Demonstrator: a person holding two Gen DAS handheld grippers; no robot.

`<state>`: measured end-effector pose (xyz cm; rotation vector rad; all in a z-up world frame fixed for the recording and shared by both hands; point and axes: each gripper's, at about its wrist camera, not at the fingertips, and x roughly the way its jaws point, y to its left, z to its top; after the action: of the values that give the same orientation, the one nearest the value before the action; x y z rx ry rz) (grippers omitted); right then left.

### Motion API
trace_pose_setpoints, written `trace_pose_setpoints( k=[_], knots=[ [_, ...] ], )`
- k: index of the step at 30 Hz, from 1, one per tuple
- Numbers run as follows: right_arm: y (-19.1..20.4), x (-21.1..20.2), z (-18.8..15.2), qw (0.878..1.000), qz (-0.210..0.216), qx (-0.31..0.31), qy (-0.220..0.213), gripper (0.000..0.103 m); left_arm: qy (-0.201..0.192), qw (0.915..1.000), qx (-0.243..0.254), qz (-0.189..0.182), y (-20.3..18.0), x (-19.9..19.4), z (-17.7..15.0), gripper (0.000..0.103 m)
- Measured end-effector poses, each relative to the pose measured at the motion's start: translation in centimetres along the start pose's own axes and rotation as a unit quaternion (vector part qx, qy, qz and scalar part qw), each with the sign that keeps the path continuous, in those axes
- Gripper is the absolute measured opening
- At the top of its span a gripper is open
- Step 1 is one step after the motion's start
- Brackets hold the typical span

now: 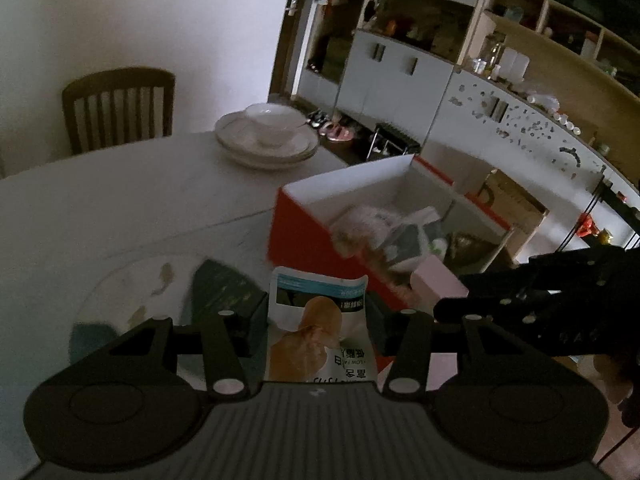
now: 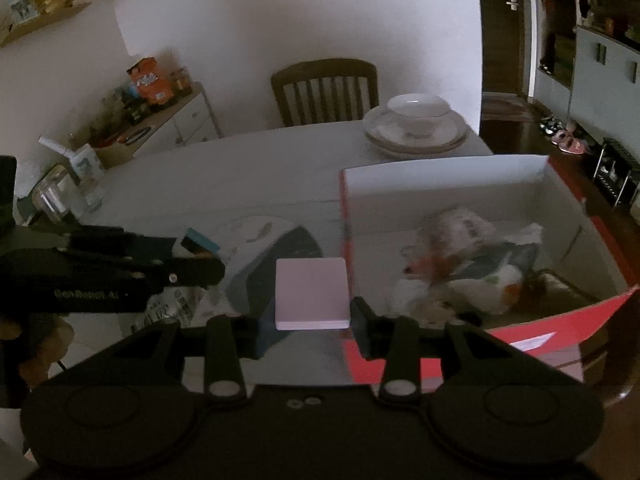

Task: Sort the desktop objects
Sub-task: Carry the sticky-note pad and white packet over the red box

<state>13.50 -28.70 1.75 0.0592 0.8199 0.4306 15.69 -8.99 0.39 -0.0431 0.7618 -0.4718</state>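
Observation:
My left gripper is shut on a white snack packet with a blue band and an orange picture, held above the table next to the red box. My right gripper is shut on a flat pink box, held just left of the red box's wall. The pink box and the right gripper also show in the left wrist view, at the box's near corner. The left gripper shows at the left in the right wrist view. The red box, white inside, holds several packets.
A round mat with a dark teal patch lies on the pale table. Stacked plates with a bowl stand at the far edge, a wooden chair behind. Glass jars stand at the table's left end. Cabinets and shelves line the right.

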Motion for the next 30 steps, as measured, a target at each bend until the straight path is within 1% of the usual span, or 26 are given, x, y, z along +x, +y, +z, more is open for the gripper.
trace_pose_setpoints(
  k=[7, 16, 19, 23, 27, 30],
  knots=[
    [-4.1, -0.7, 0.3, 1.000, -0.008, 0.004, -0.003, 0.040, -0.006, 0.9998, 0.016, -0.008, -3.4, 2.6, 2.6, 0.050],
    [-8.6, -0.8, 1.2, 1.000, -0.016, -0.007, -0.005, 0.040, -0.001, 0.9994, 0.034, -0.003, -6.9, 6.9, 5.6, 0.050],
    [-9.8, -0.5, 1.4, 1.000, -0.015, -0.009, 0.000, 0.040, 0.002, 0.9995, 0.031, -0.001, -7.5, 8.2, 6.7, 0.050],
    [-10.7, 0.3, 1.7, 1.000, -0.007, -0.012, 0.010, 0.040, 0.014, 0.9994, 0.028, 0.012, -8.0, 10.6, 8.1, 0.050],
    [-11.3, 1.4, 1.8, 0.999, 0.001, -0.021, 0.024, 0.040, 0.032, 0.9988, 0.021, 0.031, -8.0, 13.2, 8.8, 0.050],
    [-11.5, 2.2, 2.0, 0.999, 0.009, -0.028, 0.033, 0.040, 0.037, 0.9982, 0.030, 0.036, -8.1, 14.6, 9.0, 0.050]
  ],
)
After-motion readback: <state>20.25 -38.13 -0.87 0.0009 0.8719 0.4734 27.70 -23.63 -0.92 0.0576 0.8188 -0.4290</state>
